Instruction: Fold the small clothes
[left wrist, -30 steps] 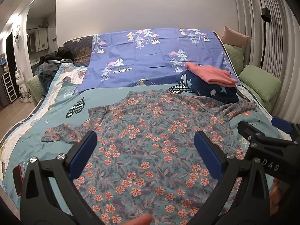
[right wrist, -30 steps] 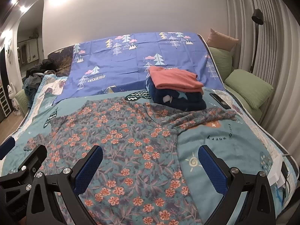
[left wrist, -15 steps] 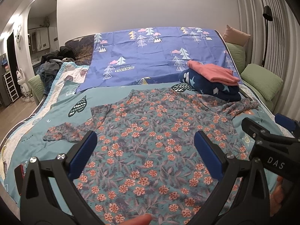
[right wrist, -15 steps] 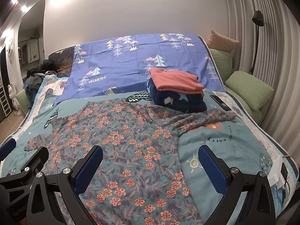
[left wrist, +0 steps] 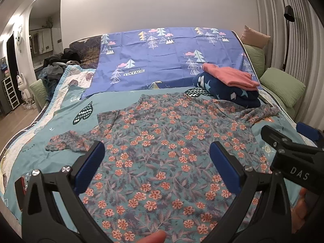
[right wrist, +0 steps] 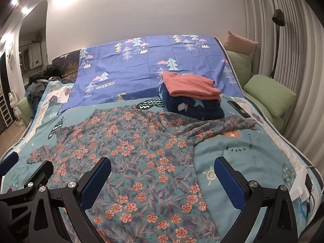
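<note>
A floral long-sleeved garment (left wrist: 162, 151) (right wrist: 133, 158) lies spread flat on the teal bed cover (left wrist: 60, 125), sleeves stretched out to both sides. My left gripper (left wrist: 158, 164) hovers open above its lower middle, nothing between the blue pads. My right gripper (right wrist: 162, 178) is open above the garment's lower right edge, and it shows at the right of the left wrist view (left wrist: 291, 156). A fingertip (left wrist: 151, 238) pokes in at the bottom of the left wrist view.
Folded clothes, pink on navy (left wrist: 230, 85) (right wrist: 190, 97), are stacked behind the right sleeve. A blue tree-print sheet (left wrist: 166, 60) covers the bed's far end. Green pillows (right wrist: 269, 95) lie right, a clothes pile (left wrist: 54, 64) far left, a dark phone (right wrist: 238, 108) beside the stack.
Both grippers have risen and pulled back slightly, so more of the garment and bed shows. Both stay open; the garment has not moved.
</note>
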`<state>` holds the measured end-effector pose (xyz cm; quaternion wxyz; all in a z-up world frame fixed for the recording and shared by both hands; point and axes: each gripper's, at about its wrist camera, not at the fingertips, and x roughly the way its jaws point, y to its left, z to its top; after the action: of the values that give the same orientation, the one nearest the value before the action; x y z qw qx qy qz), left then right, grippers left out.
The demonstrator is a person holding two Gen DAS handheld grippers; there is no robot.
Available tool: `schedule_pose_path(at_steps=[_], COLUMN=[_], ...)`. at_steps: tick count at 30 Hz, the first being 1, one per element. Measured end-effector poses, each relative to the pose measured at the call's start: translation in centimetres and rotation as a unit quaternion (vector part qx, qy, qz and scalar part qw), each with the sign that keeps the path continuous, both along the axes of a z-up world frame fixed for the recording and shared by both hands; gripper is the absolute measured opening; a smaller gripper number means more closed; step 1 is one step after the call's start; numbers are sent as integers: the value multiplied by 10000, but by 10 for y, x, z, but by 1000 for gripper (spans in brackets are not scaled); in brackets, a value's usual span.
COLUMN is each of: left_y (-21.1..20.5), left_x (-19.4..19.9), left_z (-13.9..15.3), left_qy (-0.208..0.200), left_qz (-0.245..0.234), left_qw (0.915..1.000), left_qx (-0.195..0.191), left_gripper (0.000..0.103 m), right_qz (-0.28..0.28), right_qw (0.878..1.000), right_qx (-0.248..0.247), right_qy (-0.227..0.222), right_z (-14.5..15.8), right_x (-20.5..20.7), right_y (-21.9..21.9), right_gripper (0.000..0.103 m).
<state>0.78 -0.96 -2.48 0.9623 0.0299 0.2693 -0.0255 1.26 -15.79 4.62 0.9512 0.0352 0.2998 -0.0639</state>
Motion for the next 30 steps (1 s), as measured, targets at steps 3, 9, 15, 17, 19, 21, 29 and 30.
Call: schedule_pose_path(at_steps=[3, 9, 15, 17, 19, 21, 29, 30], left_y=[-1, -1, -1, 2, 4, 7, 18, 20], left_x=[1, 1, 3, 6, 9, 10, 19, 20], left_z=[-1, -1, -4, -7, -9, -10, -15, -15], left_qy=[13, 10, 58, 82, 115, 141, 246, 254], left_qz=[-15, -10, -17, -15, -15, -1, 2, 2], left_qw=[10000, 10000, 10000, 10000, 9999, 9998, 9995, 9995], left_qx=[5, 8, -29, -54, -76, -101, -195, -196], left_gripper=[102, 102, 102, 102, 102, 102, 102, 102], right_qz=[66, 73, 91, 94, 101, 111, 160, 162], right_qw=[9999, 10000, 10000, 9999, 9999, 9999, 9998, 9997], right_qx=[83, 43, 12, -1, -20, -31, -81, -93], right_qy=[29, 8, 21, 34, 39, 45, 117, 126], right_z=[-1, -3, -4, -4, -5, -5, -9, -9], right_x=[2, 4, 7, 9, 10, 12, 26, 27], right_y=[1, 4, 6, 8, 9, 10, 18, 19], right_gripper=[103, 103, 103, 103, 103, 103, 103, 103])
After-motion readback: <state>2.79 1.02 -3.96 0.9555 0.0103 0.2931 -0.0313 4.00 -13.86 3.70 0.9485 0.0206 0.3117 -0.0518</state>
